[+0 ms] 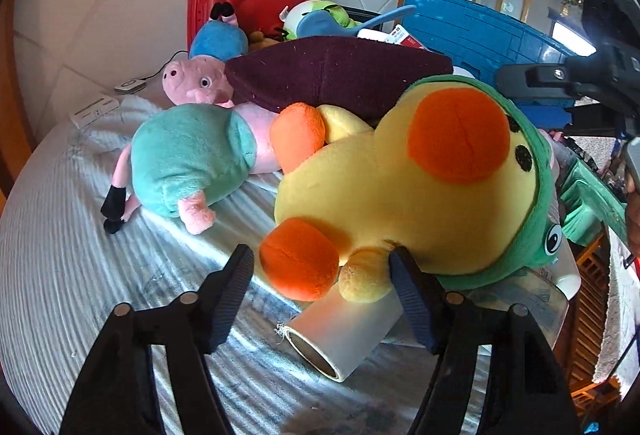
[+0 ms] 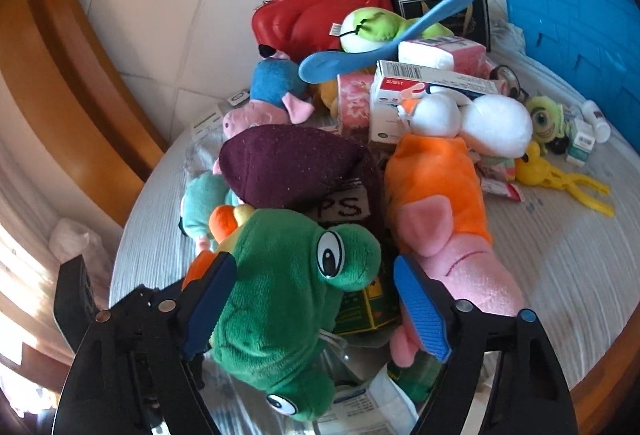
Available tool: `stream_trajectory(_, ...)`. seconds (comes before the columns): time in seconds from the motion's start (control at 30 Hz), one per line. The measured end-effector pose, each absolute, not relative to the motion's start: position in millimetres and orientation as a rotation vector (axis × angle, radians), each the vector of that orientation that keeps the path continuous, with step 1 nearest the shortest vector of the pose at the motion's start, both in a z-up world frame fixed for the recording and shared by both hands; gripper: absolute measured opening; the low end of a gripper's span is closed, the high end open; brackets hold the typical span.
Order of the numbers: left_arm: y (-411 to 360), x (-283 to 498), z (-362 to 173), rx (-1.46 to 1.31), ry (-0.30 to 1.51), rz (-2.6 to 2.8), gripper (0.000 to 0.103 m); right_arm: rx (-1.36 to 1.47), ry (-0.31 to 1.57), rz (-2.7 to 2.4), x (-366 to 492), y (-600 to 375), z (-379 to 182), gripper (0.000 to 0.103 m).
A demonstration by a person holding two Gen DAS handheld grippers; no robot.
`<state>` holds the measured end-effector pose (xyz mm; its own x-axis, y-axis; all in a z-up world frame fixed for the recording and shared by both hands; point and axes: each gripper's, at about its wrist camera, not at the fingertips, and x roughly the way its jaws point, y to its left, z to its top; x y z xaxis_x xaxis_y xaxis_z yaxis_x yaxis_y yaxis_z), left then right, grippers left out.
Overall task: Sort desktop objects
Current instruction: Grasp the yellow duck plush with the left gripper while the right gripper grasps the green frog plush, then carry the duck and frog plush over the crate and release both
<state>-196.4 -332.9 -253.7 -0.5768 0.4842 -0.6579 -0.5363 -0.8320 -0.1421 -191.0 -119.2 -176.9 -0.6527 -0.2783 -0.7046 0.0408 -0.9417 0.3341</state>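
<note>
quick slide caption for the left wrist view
Left gripper straddles the foot of a yellow duck plush on a cluttered tabletop.

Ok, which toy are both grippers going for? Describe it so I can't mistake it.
Start at the red case by the wall, then come forward past the maroon cushion to the near edge of the pile. There lies the yellow duck plush, the only toy with an orange beak and feet under a green frog hood.

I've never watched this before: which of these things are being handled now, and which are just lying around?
In hand:
- yellow plush duck with green frog hood
- left gripper
- right gripper

Lying about:
- red hard-shell case
- purple knitted hat
- blue plastic crate
</note>
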Motion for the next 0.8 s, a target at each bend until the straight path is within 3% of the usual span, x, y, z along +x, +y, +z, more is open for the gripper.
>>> stream_trajectory(0.03, -334, -198, -254, -0.963, 0.095, 2.357, 0.062, 1.212, -0.476, -2.651, -195, -117, -178, 0.063)
stream_trajectory(0.13, -338, -202, -251, -0.961, 0.118, 2.333, 0.060, 1.217, -0.573, -2.618, -204, -108, -182, 0.052)
stream_trajectory(0.33, -344, -210, -249, -0.953, 0.125, 2.264, 0.059, 1.238, -0.740, -2.560, -214, -94, -190, 0.048)
stream_trajectory(0.4, -340, -213, -251, -0.960, 0.133, 2.258, 0.051, 1.271, -0.775, -2.521, -219, -94, -197, 0.048)
stream_trajectory(0.47, -338, -213, -250, -0.963, 0.138, 2.256, 0.045, 1.246, -0.809, -2.521, -220, -94, -198, 0.039)
stream_trajectory(0.67, -343, -212, -243, -0.972, 0.113, 2.262, 0.027, 1.205, -0.538, -2.565, -213, -121, -176, 0.029)
stream_trajectory(0.8, -341, -209, -237, -0.979, 0.135, 2.259, 0.025, 1.166, -0.425, -2.609, -206, -130, -164, 0.028)
